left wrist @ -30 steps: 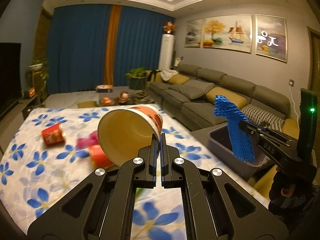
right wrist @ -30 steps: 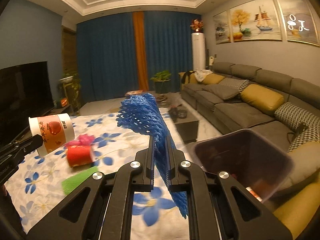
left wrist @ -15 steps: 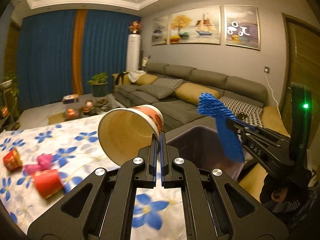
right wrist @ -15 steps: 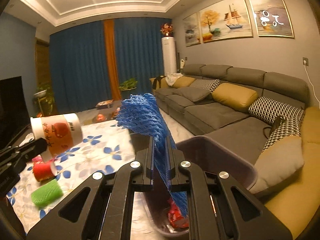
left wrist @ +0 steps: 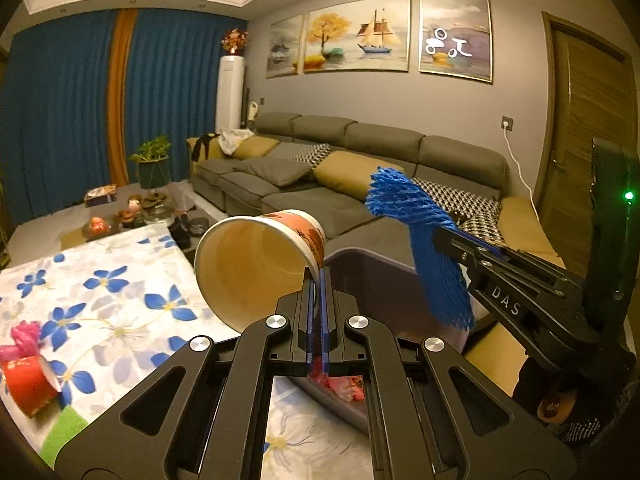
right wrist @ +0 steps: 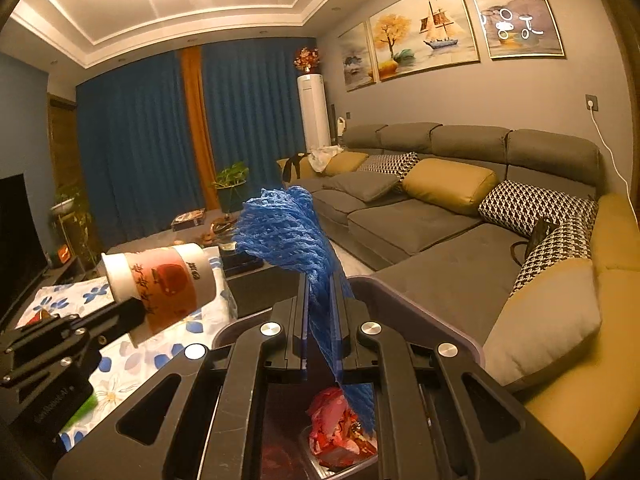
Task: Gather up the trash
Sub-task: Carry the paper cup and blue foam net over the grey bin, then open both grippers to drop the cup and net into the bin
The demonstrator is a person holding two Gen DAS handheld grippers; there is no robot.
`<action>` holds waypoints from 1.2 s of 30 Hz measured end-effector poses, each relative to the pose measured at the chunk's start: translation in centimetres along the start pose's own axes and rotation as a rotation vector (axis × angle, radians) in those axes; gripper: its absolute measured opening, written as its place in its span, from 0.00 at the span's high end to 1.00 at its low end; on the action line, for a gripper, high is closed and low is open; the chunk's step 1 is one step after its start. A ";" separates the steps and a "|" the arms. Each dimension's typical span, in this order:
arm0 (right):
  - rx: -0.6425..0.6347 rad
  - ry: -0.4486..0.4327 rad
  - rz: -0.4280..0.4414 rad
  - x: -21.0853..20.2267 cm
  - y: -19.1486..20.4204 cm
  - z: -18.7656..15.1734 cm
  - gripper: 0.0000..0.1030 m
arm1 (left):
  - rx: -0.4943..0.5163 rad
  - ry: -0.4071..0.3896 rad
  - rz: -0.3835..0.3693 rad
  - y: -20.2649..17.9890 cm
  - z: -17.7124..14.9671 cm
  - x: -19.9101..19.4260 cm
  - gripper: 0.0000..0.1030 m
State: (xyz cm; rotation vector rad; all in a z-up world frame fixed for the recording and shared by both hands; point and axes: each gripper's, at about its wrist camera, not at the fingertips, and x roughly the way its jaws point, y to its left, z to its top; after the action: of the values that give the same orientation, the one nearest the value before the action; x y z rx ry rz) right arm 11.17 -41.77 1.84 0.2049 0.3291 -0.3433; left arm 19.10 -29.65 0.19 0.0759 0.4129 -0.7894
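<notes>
My left gripper (left wrist: 318, 280) pinches the rim of a paper cup (left wrist: 256, 264). The jaws are squeezed tight on the thin wall, with one finger inside and one outside. The cup is tipped on its side in the air, right at the edge of the bin (left wrist: 360, 264). I think it is empty and very light. It is thin, so a hard squeeze could dent it. The rim is the stiffest part, so that is a good place to hold.

My right gripper (right wrist: 322, 300) holds a blue foam net (right wrist: 288, 232). The jaws are closed on its middle, and both ends stick out. It hangs over the open bin (right wrist: 452, 328), above some red wrappers (right wrist: 340, 424) lying inside. The net looks soft and squishy. It should weigh almost nothing and will just flop down when I let go.

The table has a white cloth with blue flowers (left wrist: 112, 304). A red cup (left wrist: 28, 384), a pink scrap (left wrist: 24, 336) and something green (left wrist: 62, 432) lie on it. They look like trash for later.

The room is a dim living room. There is a long grey sofa (right wrist: 440, 216) with yellow cushions, blue curtains (left wrist: 60, 120) and paintings (left wrist: 356, 36) on the wall.
</notes>
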 end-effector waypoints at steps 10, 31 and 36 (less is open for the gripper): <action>0.014 0.021 0.002 1.1 -0.6 -0.3 0.90 | 0.007 0.026 -0.036 -1.0 -0.1 2.7 0.98; 0.066 0.012 -0.015 0.9 -2.1 -0.1 0.58 | -0.015 0.093 -0.057 -1.0 -1.3 5.9 0.52; 0.073 -0.002 -0.029 0.1 -2.2 -0.1 0.45 | -0.058 0.053 0.017 0.3 -1.6 4.1 0.22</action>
State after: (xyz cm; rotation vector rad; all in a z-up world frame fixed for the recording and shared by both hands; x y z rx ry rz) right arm 10.48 -43.80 1.44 0.2716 0.3181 -0.3842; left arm 21.38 -31.89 -2.88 0.0463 0.4847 -0.7590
